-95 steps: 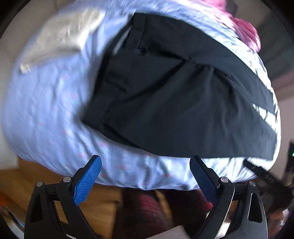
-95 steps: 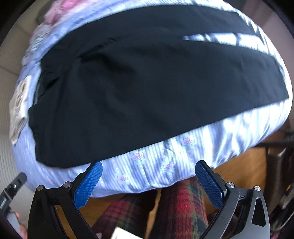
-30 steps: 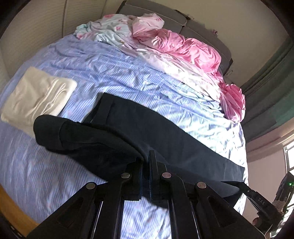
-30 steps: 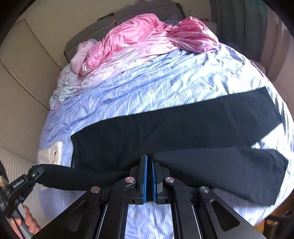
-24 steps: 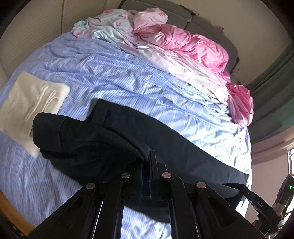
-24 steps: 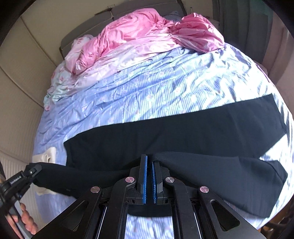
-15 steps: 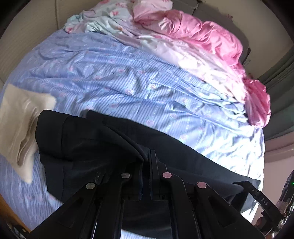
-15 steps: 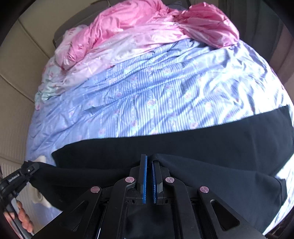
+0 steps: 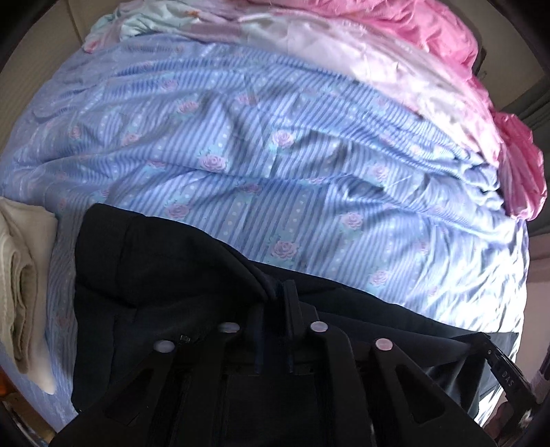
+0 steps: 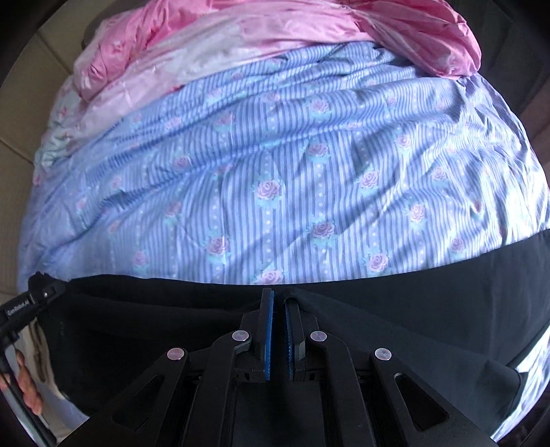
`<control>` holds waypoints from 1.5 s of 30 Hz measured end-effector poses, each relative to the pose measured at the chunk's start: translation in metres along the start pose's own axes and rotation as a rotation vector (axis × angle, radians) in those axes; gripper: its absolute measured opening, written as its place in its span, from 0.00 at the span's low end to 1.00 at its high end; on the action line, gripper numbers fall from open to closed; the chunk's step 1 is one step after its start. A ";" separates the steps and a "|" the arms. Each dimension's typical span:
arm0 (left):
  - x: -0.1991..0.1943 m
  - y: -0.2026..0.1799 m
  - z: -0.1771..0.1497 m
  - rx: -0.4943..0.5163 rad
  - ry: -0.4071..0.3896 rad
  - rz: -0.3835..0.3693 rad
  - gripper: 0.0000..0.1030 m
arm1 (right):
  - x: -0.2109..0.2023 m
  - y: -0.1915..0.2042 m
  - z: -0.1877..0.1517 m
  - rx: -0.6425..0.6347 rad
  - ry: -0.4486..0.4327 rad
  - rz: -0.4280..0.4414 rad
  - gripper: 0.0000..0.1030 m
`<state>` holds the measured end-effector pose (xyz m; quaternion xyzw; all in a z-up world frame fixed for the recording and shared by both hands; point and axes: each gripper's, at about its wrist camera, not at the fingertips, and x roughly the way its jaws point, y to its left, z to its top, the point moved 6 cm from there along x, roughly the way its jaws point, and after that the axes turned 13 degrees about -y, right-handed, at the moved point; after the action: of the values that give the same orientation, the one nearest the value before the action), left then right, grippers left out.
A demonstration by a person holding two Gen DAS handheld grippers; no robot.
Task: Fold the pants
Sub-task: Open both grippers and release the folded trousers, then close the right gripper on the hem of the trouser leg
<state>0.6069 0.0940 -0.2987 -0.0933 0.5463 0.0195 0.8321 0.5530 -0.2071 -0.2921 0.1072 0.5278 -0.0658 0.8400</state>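
Dark navy pants (image 9: 165, 275) lie on the blue striped floral bedsheet (image 9: 275, 154). My left gripper (image 9: 275, 295) is shut on the pants' near edge by the waist and holds it lifted over the far layer. My right gripper (image 10: 277, 302) is shut on the pants (image 10: 429, 299) along the leg edge, held low over the sheet (image 10: 275, 172). The lifted half sits roughly over the lower half. Each view shows the other gripper at its lower edge: the right gripper (image 9: 505, 374) and the left gripper (image 10: 27, 302).
A folded cream cloth (image 9: 20, 285) lies at the left of the pants. Crumpled pink bedding (image 9: 447, 51) is piled at the far end of the bed, and shows in the right wrist view (image 10: 275, 31). Beige padded wall panels stand behind.
Both grippers closed on the near pants leg, lifted it and carried it away over the far leg. In the last second they moved further forward and lower.
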 end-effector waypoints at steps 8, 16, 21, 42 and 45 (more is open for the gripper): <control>-0.034 -0.010 0.001 0.088 -0.066 0.024 0.61 | -0.033 0.024 -0.004 -0.057 -0.035 0.077 0.48; -0.102 -0.010 -0.033 0.141 -0.113 -0.012 0.61 | -0.118 0.040 -0.036 -0.172 -0.117 0.171 0.48; -0.158 -0.014 -0.079 0.163 -0.135 -0.067 0.63 | -0.177 0.032 -0.072 -0.183 -0.167 0.175 0.48; -0.295 -0.129 -0.268 0.575 -0.153 -0.394 0.66 | -0.319 -0.095 -0.237 0.114 -0.258 0.009 0.51; -0.297 -0.149 -0.290 0.592 -0.154 -0.415 0.66 | -0.325 -0.131 -0.251 0.141 -0.269 -0.040 0.51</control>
<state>0.2451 -0.0833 -0.1198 0.0444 0.4336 -0.3016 0.8479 0.1638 -0.2721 -0.1186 0.1456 0.4066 -0.1330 0.8921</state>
